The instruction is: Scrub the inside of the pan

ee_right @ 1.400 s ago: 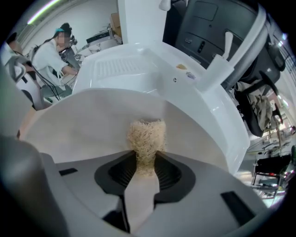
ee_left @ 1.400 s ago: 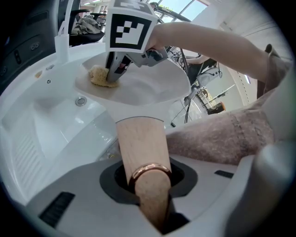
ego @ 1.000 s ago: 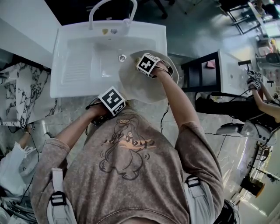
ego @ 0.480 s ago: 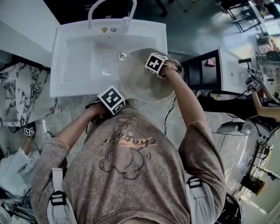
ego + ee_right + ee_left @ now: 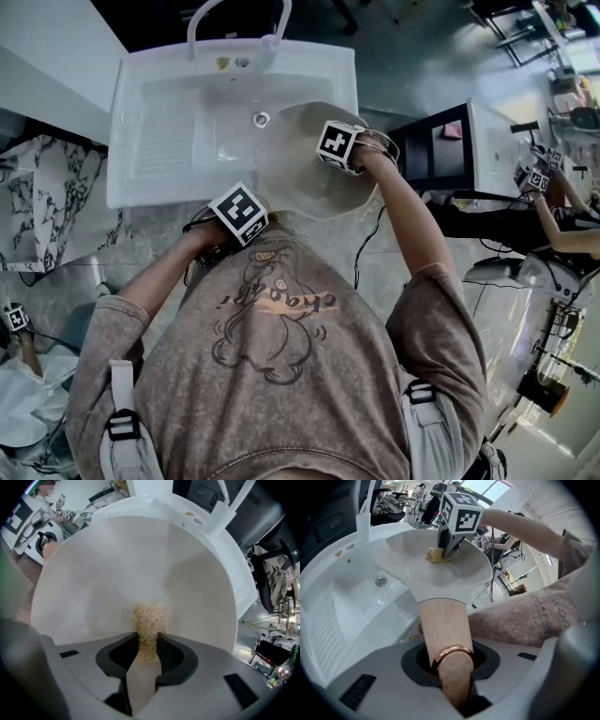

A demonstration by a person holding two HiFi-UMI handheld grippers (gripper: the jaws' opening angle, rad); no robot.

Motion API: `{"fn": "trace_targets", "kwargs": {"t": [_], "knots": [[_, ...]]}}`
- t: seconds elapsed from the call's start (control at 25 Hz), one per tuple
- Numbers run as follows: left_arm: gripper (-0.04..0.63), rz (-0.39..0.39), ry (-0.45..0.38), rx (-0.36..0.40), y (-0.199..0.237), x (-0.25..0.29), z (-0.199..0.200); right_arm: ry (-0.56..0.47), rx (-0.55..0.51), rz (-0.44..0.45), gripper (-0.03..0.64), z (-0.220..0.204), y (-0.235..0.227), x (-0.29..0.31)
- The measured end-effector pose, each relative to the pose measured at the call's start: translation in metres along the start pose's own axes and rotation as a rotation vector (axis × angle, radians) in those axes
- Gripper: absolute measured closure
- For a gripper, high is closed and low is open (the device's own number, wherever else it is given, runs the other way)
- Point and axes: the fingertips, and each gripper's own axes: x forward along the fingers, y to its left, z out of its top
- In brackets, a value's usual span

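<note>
Left tool [image 5: 451, 666] clamps the wooden handle [image 5: 443, 625]; right tool [image 5: 147, 645] pinches a straw-coloured scrubber [image 5: 149, 619] that may slip against the pale round pan [image 5: 117, 569].

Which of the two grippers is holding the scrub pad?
The right gripper: its jaws pinch the straw-coloured scrub pad against the inside of the pan. The left gripper instead clamps the pan's wooden handle.

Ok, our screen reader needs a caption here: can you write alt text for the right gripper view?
The right tool pinches a tan fibrous scrubber and holds it against the inside of a white pan. Behind the pan's rim lie a white sink and its faucet.
</note>
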Motion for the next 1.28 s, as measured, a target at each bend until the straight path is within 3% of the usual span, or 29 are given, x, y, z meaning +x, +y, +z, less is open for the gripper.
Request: {"fn": "trace_targets", "kwargs": {"t": [0.72,1.0,1.28], "knots": [[0.488,-0.013,0.005,-0.005,-0.001,0.000,-0.001,-0.045,-0.032,0.145,0.482,-0.016,0.061,-0.007],[0.489,-0.018,0.011,-0.005,-0.002,0.002,-0.001,-0.082,-0.110,0.190,0.482,-0.001,0.097,-0.011],[0.491,-0.019,0.013,-0.007,-0.003,0.003,-0.001,-0.187,-0.106,0.242,0.480,0.034,0.120,-0.014]]}}
